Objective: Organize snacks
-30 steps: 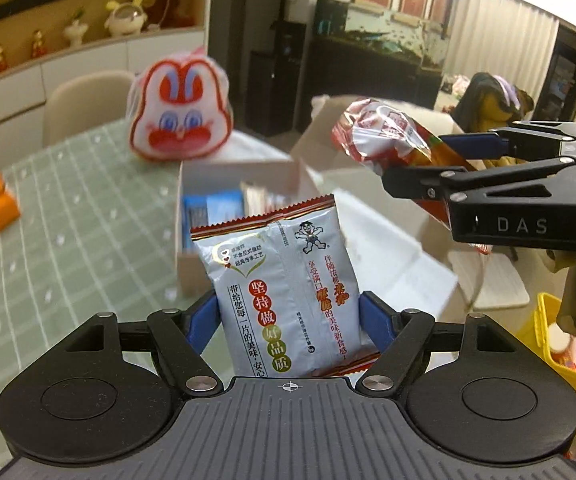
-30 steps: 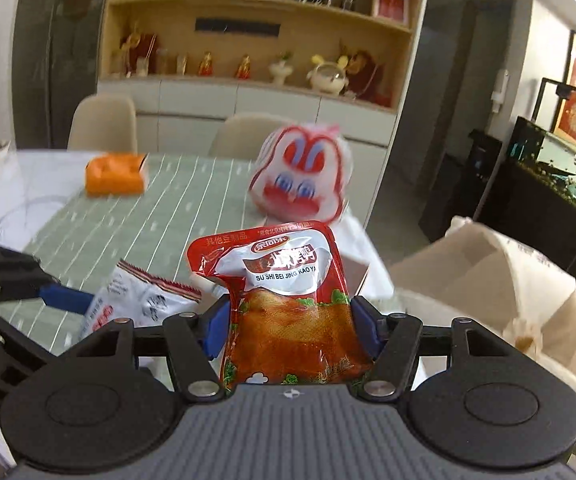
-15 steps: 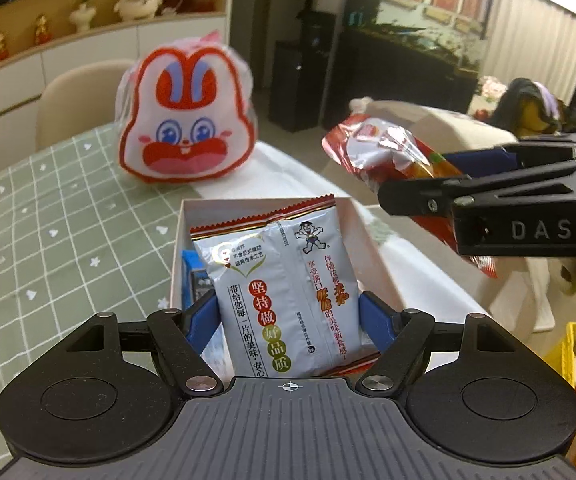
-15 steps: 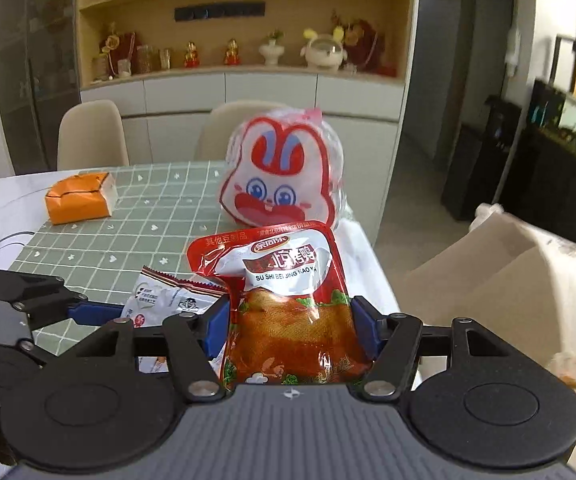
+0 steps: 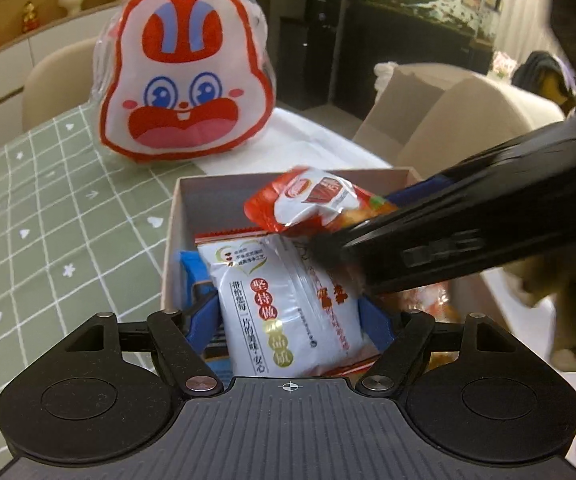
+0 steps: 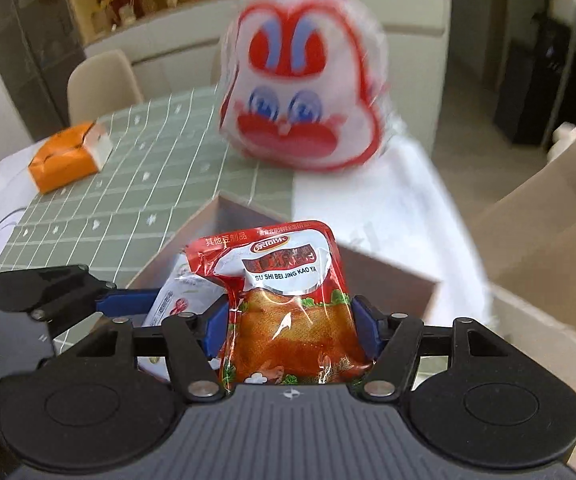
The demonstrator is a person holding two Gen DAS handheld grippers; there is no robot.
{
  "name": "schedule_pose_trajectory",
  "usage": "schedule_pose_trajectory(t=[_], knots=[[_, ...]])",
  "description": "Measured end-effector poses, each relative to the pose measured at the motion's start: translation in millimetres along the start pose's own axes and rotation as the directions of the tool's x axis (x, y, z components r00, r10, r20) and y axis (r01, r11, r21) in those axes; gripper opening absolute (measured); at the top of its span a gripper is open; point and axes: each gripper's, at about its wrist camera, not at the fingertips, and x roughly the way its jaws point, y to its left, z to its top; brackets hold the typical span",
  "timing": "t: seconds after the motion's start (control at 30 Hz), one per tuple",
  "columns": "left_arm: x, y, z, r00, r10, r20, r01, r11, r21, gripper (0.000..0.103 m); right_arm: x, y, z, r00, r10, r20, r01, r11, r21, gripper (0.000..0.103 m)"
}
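**2 snack packets held over the cardboard box**

A white rice-cracker packet (image 5: 288,312) is clamped upright between the blue fingers of the left gripper (image 5: 288,320), which is closed onto its sides; the packet is held low, inside the open cardboard box (image 5: 208,192). A red roast-duck snack packet (image 6: 288,304) is pinched the same way by the right gripper (image 6: 290,326) — its top edge is seen above the box's far half, and the right gripper crosses over the white packet from the box's right side. A blue item is partly seen in the box, under the white packet. Behind the box a rabbit-face bag (image 5: 186,76) is stood on the green checked tablecloth (image 5: 60,216), and an orange tissue pack (image 6: 70,156) is seen well to the box's left.
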Motion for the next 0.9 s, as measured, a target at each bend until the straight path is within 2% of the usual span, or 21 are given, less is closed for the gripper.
schedule_pose_trajectory(t=[0.1, 0.23, 0.33, 0.43, 0.5, 0.57, 0.63, 0.7, 0.8, 0.9], knots=[[-2.1, 4.5, -0.9, 0.999, 0.045, 0.003, -0.045, 0.999, -0.009, 0.08, 20.0, -4.3, 7.1, 0.999, 0.032, -0.037, -0.031, 0.999, 0.038, 0.078], [-20.0, 6.4, 2.3, 0.997, 0.059, 0.048, -0.057, 0.998, -0.036, 0.079, 30.4, -4.6, 11.1, 0.997, 0.034, -0.07, -0.034, 0.999, 0.001, 0.081], [-35.0, 5.7, 0.8, 0.995, 0.074, 0.068, -0.07, 0.996, -0.054, 0.079, 22.8, -10.9, 8.9, 0.994, 0.087, -0.061, -0.084, 0.995, 0.044, 0.081], [-45.5, 10.4, -5.4, 0.995, 0.078, 0.058, -0.07, 0.989, -0.13, 0.079, 2.5, -15.9, 2.2, 0.992, 0.127, 0.001, -0.127, 0.99, 0.059, 0.082], [-57.5, 13.1, -14.4, 0.994, 0.062, 0.085, -0.046, 0.982, -0.185, 0.079, -13.7, -15.0, -5.3, 0.993, 0.108, 0.052, -0.11, 0.993, 0.042, 0.082], [-70.3, 15.3, -26.4, 0.991, 0.06, 0.117, -0.034, 0.976, -0.216, 0.079, -31.0, -6.7, -14.6, 0.991, 0.048, 0.124, -0.05, 0.999, 0.012, 0.082], [-83.7, 18.6, -44.0, 0.987, 0.06, 0.146, -0.022, 0.968, -0.25, 0.079, -49.4, 6.3, -27.1, 0.981, -0.014, 0.193, 0.014, 1.0, -0.002, 0.082], [-95.6, 22.6, -63.7, 0.985, 0.056, 0.163, -0.01, 0.962, -0.274, 0.078, -69.4, 19.7, -43.1, 0.97, -0.033, 0.24, 0.033, 0.999, 0.004, 0.082], [-113.0, 24.8, -102.8, 0.987, 0.05, 0.152, -0.006, 0.961, -0.275, 0.078, -96.1, 43.1, -79.2, 0.958, -0.04, 0.285, 0.027, 0.998, 0.048, 0.083], [-121.9, 26.0, -145.5, 0.994, 0.051, 0.101, -0.024, 0.968, -0.249, 0.078, -104.3, 71.5, -126.3, 0.955, -0.084, 0.286, 0.047, 0.99, 0.135, 0.084]])
